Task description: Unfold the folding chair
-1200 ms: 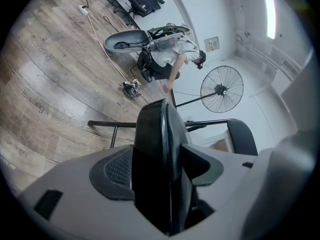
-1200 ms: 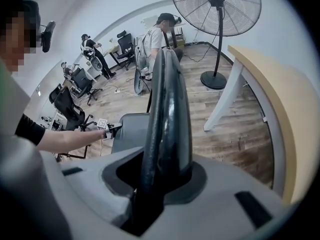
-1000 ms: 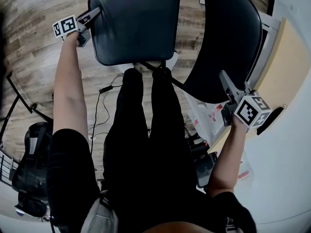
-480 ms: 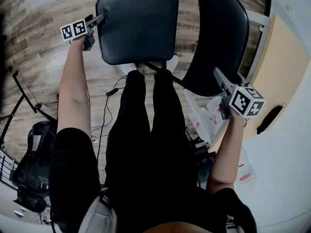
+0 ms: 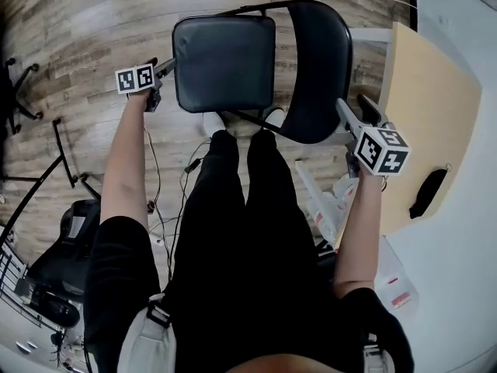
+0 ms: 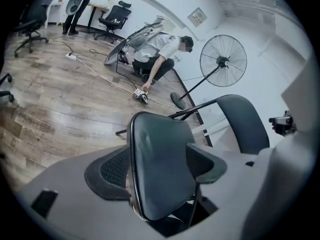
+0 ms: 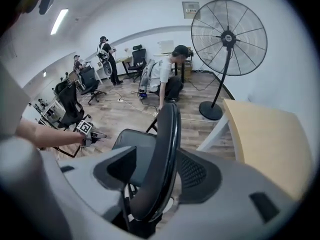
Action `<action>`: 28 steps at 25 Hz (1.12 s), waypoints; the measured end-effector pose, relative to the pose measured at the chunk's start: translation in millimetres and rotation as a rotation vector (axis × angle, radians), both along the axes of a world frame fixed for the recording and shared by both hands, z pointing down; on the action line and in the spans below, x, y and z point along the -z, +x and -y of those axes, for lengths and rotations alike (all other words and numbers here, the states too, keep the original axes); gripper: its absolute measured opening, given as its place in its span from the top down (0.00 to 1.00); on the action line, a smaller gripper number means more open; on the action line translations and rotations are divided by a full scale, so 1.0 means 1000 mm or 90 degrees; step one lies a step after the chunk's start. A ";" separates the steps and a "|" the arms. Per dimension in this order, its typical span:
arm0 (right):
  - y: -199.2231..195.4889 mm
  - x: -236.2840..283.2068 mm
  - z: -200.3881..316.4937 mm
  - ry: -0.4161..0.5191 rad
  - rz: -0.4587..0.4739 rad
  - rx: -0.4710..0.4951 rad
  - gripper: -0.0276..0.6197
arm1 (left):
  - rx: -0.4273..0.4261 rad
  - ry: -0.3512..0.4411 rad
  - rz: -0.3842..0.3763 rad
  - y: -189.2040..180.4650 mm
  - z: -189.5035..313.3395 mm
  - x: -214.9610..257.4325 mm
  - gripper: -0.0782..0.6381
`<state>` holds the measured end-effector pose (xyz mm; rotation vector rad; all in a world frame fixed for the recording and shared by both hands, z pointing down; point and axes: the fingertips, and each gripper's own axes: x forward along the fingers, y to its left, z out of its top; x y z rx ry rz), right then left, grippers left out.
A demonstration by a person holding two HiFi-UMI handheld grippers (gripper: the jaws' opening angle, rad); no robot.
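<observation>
While the folding chair [image 5: 256, 53] stands opened on the floor [image 5: 93, 37] ahead, seat [image 5: 217, 68] beside your left gripper [image 5: 165, 70] and backrest [image 5: 318, 68] beside your right gripper [image 5: 353, 109], both pairs of fingers [image 6: 112, 171] have just been opening and stand wide, gripping neither edge.

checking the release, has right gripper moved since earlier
Yes, the right gripper drew away from the black object on the table; jaws just opened, backrest between.

An open office; wood-plank floor [image 6: 45, 99], white walls and a ceiling strip light [image 7: 59, 20]; wheeled office chairs [image 7: 90, 86] stand at the far end; a pale table [image 7: 270, 134], a pedestal fan [image 7: 228, 36]; cables [image 6: 95, 73] trail over the floor; people [image 7: 106, 51] work in the background.
</observation>
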<state>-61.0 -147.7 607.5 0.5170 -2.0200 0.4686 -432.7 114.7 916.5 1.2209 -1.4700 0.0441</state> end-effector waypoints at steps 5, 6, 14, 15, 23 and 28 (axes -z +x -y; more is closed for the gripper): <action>-0.010 0.040 -0.019 0.012 0.064 0.049 0.59 | 0.010 0.034 0.037 0.025 -0.020 0.091 0.42; -0.012 0.047 -0.024 0.012 0.077 0.061 0.59 | 0.010 0.041 0.048 0.031 -0.023 0.111 0.42; -0.048 0.108 -0.067 0.033 0.172 0.199 0.59 | -0.025 0.112 0.127 0.091 -0.020 0.275 0.42; -0.052 0.116 -0.072 0.035 0.186 0.212 0.59 | -0.025 0.124 0.137 0.098 -0.018 0.295 0.42; -0.053 0.201 -0.117 0.049 0.357 0.294 0.60 | -0.019 0.233 0.233 0.176 -0.004 0.447 0.42; -0.055 0.262 -0.151 0.063 0.467 0.349 0.61 | -0.012 0.303 0.306 0.211 0.000 0.528 0.43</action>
